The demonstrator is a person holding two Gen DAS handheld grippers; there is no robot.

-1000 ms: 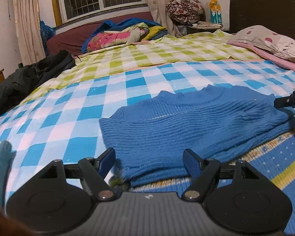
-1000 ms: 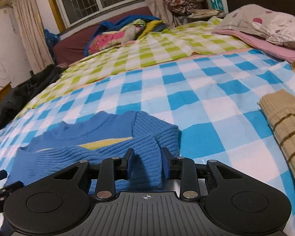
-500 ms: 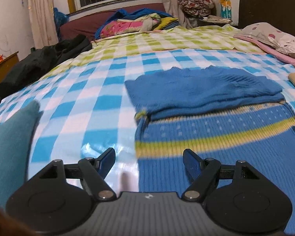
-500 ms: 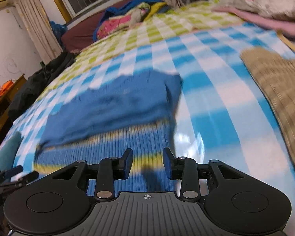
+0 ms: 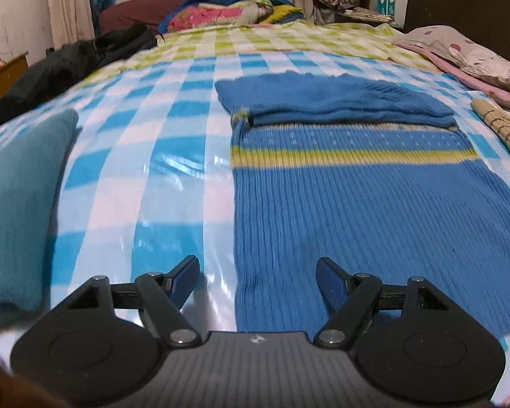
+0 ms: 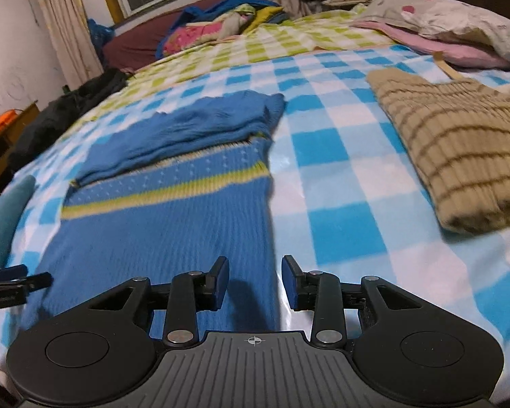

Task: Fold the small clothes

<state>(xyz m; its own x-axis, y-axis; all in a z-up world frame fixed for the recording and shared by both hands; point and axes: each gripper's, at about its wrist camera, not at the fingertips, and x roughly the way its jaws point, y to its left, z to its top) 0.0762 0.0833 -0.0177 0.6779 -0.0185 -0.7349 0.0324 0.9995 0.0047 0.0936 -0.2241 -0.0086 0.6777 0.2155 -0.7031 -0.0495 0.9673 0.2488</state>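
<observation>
A small blue knit sweater (image 5: 374,210) with a yellow-green stripe lies flat on the checked bed sheet, its sleeves folded across the top part (image 5: 329,102). It also shows in the right wrist view (image 6: 166,224). My left gripper (image 5: 258,277) is open and empty, low over the sweater's near left edge. My right gripper (image 6: 255,284) is open and empty over the sweater's near right edge. The left gripper's tip (image 6: 13,280) shows at the left edge of the right wrist view.
A folded beige striped sweater (image 6: 459,156) lies to the right. A teal garment (image 5: 17,204) lies to the left. Dark clothes (image 5: 68,64) lie at the far left, pillows (image 6: 459,23) at the far right, and piled bedding (image 5: 227,10) at the back.
Both grippers have pulled back from the folded sleeves toward the sweater's near hem. The right gripper, which was closed on the sleeve fold, has let go and opened.
</observation>
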